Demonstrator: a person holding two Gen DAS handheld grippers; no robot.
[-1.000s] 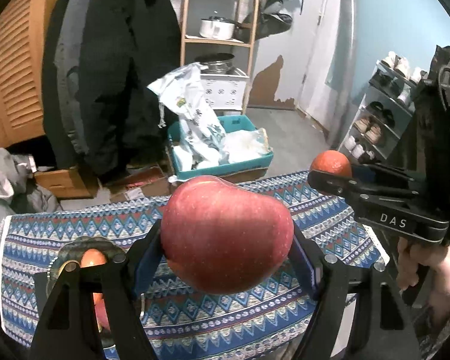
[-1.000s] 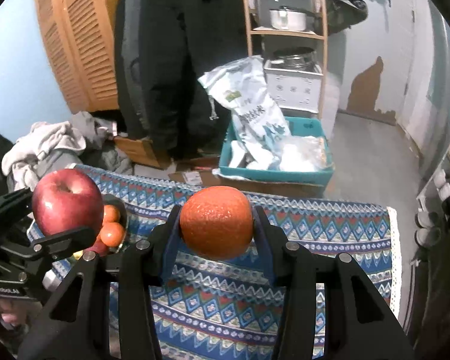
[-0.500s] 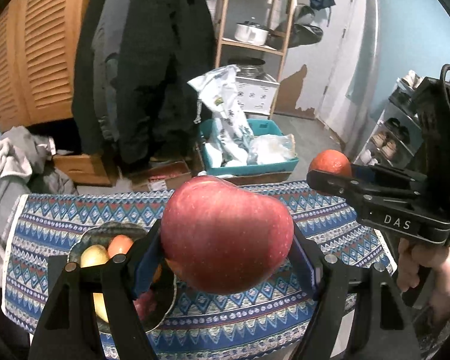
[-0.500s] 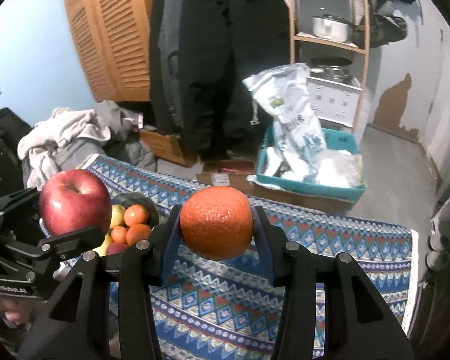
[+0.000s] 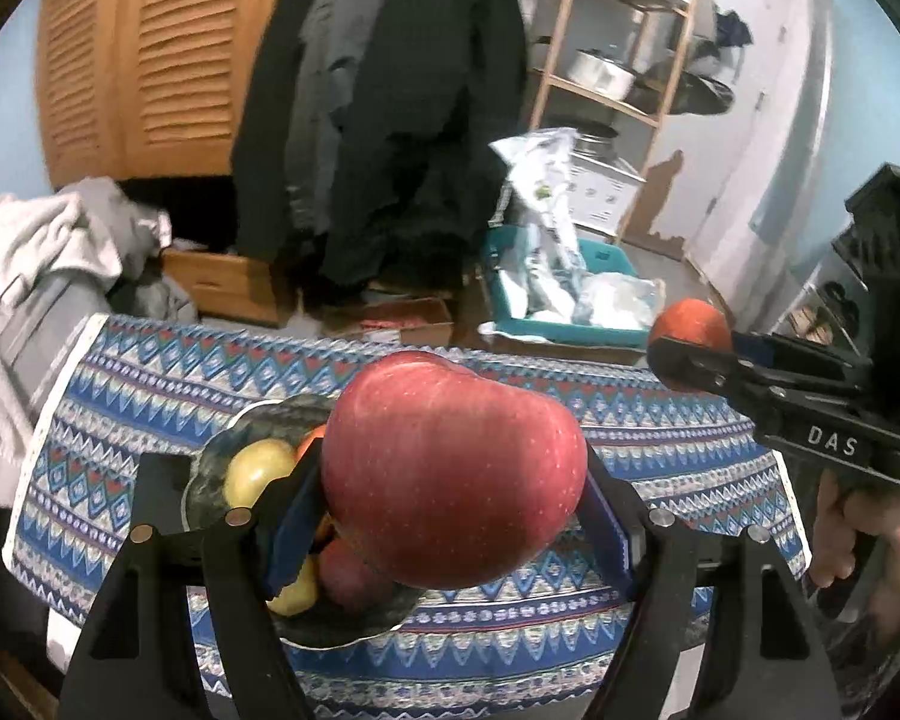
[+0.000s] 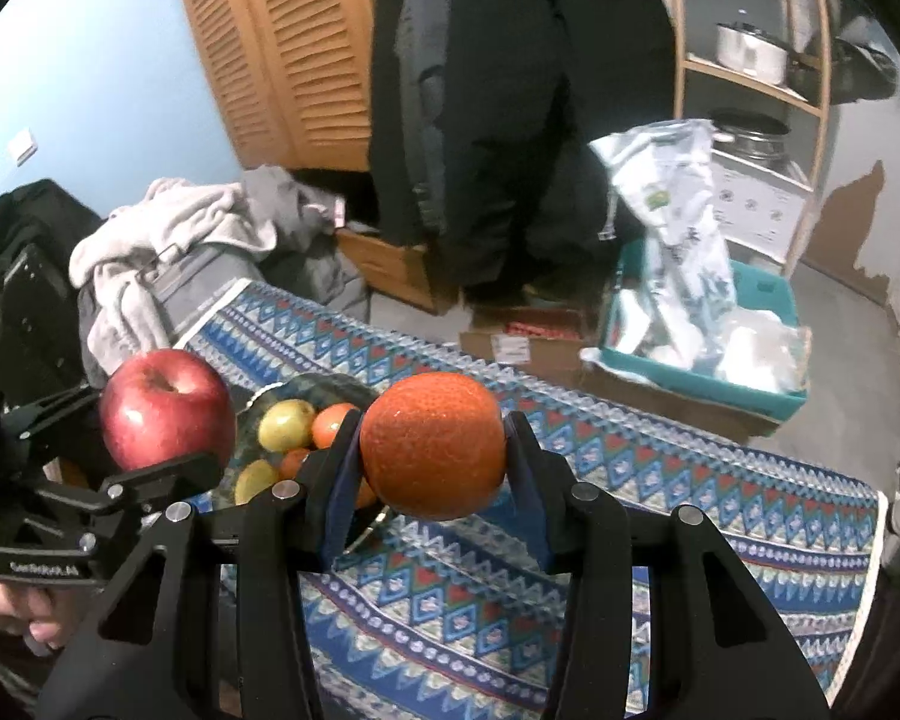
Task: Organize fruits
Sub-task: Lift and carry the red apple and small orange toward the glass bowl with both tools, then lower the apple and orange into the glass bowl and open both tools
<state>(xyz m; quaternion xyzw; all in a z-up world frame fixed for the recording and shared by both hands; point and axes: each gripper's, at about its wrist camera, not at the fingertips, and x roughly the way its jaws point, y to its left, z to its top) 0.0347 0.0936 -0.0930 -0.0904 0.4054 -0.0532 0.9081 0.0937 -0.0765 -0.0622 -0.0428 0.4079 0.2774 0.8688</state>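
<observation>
A: Fruits, status? Apple (image 5: 450,474) pinched in left gripper (image 5: 450,516), above bowl (image 5: 210,468); orange (image 6: 432,444) pinched in right gripper (image 6: 429,480), just right of it.
B: Done: several fruits already bowled. Left: these 2.
A: Hidden?
B: Apple covers much of the bowl; total count unclear.

Red apple (image 5: 450,480): smooth, glossy skin with fine pale speckles. Orange (image 6: 432,444): dimpled, rough peel with a slight sheen. Left gripper (image 5: 450,516) and right gripper (image 6: 432,480): matt black plastic fingers with blue pads and bright metal pins. Tablecloth (image 6: 690,516): woven cloth, matt, patterned. Bowl (image 5: 222,468): dark, glossy, reflective rim. Louvred doors (image 5: 150,48): varnished wood. Pot (image 6: 750,54) on the wooden shelf (image 6: 744,81): shiny metal. Crate (image 6: 768,294): smooth teal plastic. Bag (image 6: 678,198): crinkled, glossy plastic.
</observation>
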